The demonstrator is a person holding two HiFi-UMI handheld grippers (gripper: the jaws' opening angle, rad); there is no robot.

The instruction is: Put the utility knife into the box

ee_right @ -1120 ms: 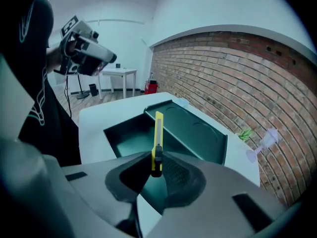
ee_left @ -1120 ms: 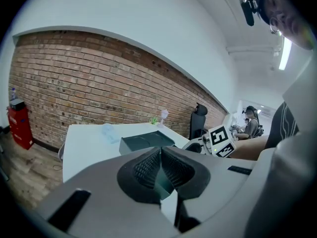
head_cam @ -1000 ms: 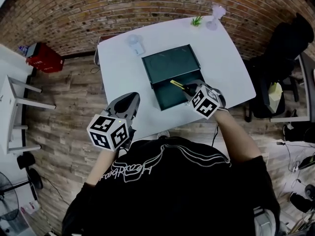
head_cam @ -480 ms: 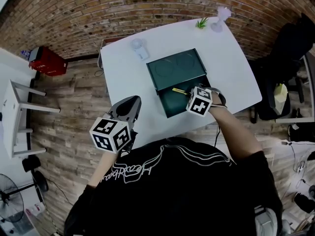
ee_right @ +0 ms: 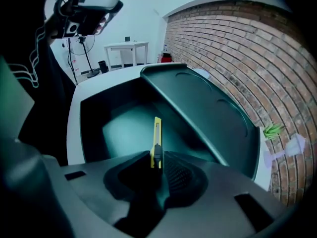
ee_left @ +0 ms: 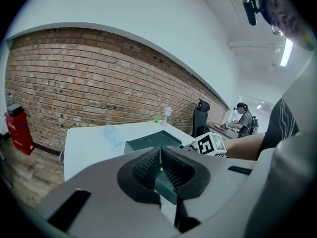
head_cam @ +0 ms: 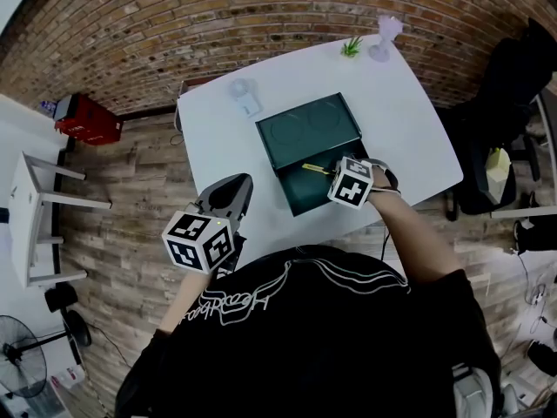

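The yellow utility knife (head_cam: pixel 315 169) (ee_right: pixel 157 137) sticks out from my right gripper (head_cam: pixel 334 167) (ee_right: pixel 157 158), its tip low over the inside of the dark green box (head_cam: pixel 300 194) (ee_right: pixel 94 125). Its rear end sits between the pads, which still touch it while the jaws are opening. The box's lid (head_cam: pixel 309 129) (ee_right: pixel 208 108) stands open behind the tray. My left gripper (head_cam: pixel 230 192) (ee_left: pixel 159 155) hangs off the table's near left edge, shut and empty, apart from the box.
The white table (head_cam: pixel 218 138) also carries a small clear object (head_cam: pixel 244 97), a green sprig (head_cam: pixel 350 47) and a pale lavender glass (head_cam: pixel 383 35) near its far edge. A black chair (head_cam: pixel 513 103) stands at the right, a red crate (head_cam: pixel 83 120) at the left.
My right gripper has carried the knife a little left and lower into the open box. The left gripper has barely moved.
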